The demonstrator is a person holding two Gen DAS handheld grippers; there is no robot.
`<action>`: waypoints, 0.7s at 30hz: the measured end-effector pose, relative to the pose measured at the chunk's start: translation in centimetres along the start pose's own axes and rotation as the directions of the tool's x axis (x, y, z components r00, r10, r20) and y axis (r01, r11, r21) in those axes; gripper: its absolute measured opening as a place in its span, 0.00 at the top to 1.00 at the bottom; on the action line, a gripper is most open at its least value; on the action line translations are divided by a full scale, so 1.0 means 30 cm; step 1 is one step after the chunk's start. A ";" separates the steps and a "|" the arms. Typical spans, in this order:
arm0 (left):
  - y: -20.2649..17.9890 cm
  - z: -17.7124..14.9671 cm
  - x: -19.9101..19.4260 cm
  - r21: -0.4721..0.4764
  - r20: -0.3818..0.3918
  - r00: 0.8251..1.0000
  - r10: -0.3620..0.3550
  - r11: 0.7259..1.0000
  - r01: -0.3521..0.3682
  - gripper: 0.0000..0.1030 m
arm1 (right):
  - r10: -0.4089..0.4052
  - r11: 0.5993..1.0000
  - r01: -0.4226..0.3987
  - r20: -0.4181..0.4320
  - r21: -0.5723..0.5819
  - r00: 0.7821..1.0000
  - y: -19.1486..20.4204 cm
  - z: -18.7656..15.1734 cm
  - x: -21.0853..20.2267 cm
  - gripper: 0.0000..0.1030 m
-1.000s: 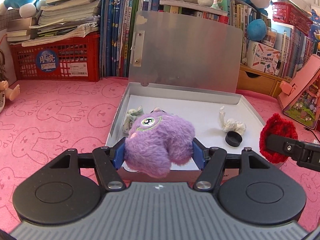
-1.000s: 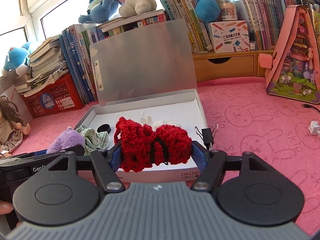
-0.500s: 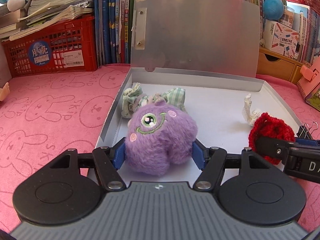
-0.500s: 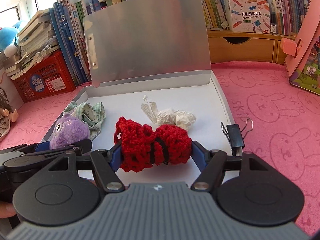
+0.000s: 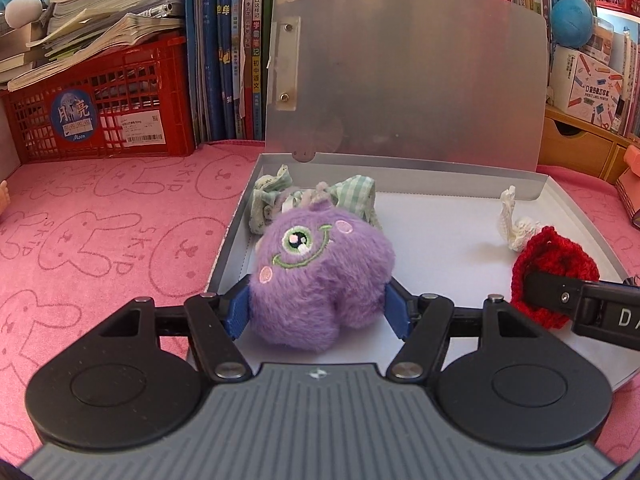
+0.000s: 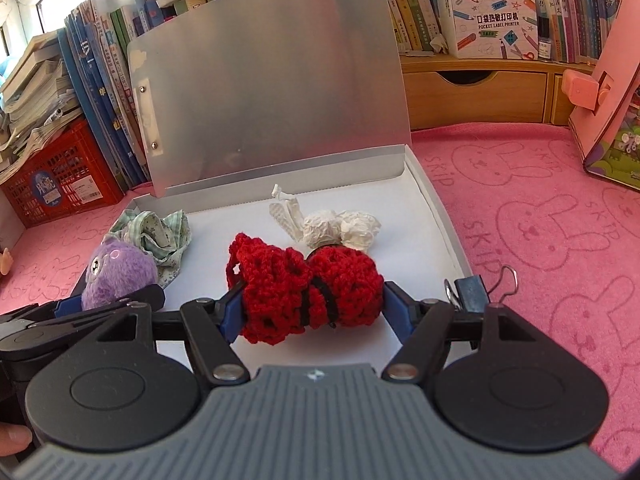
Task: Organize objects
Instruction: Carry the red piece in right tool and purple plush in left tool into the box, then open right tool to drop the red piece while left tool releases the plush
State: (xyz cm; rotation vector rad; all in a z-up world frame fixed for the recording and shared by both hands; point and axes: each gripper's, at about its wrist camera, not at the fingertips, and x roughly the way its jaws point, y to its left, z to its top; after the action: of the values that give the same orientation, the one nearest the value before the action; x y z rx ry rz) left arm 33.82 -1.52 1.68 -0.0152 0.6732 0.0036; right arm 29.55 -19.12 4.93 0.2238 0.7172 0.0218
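My left gripper point(image 5: 318, 312) is shut on a purple one-eyed plush toy point(image 5: 320, 276), held over the near left part of an open white box point(image 5: 460, 236). In the right wrist view my right gripper point(image 6: 312, 310) is shut on a red crocheted bundle point(image 6: 308, 290) tied with a black band, over the box's near middle point(image 6: 436, 216). Each gripper shows at the edge of the other's view: the red bundle point(image 5: 554, 276) at the right, the purple toy point(image 6: 116, 276) at the left. The box lid point(image 5: 404, 80) stands upright behind.
Inside the box lie a green checked cloth point(image 6: 160, 236) at the far left and a crumpled white paper wad point(image 6: 336, 228). A black binder clip point(image 6: 474, 288) sits on the box's right rim. Red crate point(image 5: 100, 116), books and a wooden drawer unit point(image 6: 480, 92) line the back of the pink mat.
Both grippers have moved forward and a little down over the box with their loads, so the box interior fills more of each view. The grips look unchanged.
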 end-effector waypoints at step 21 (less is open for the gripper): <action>-0.012 -0.093 -0.298 0.031 0.045 0.998 -0.043 0.999 0.042 0.14 | 0.060 0.998 -0.060 0.038 -0.010 0.997 -0.025 -0.078 -0.219 0.15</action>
State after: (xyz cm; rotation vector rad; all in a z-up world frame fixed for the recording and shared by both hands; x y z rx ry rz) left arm 25.09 -1.91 5.08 -0.0004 0.6266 -0.0469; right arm 23.02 -20.03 7.32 0.2370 0.6716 0.0773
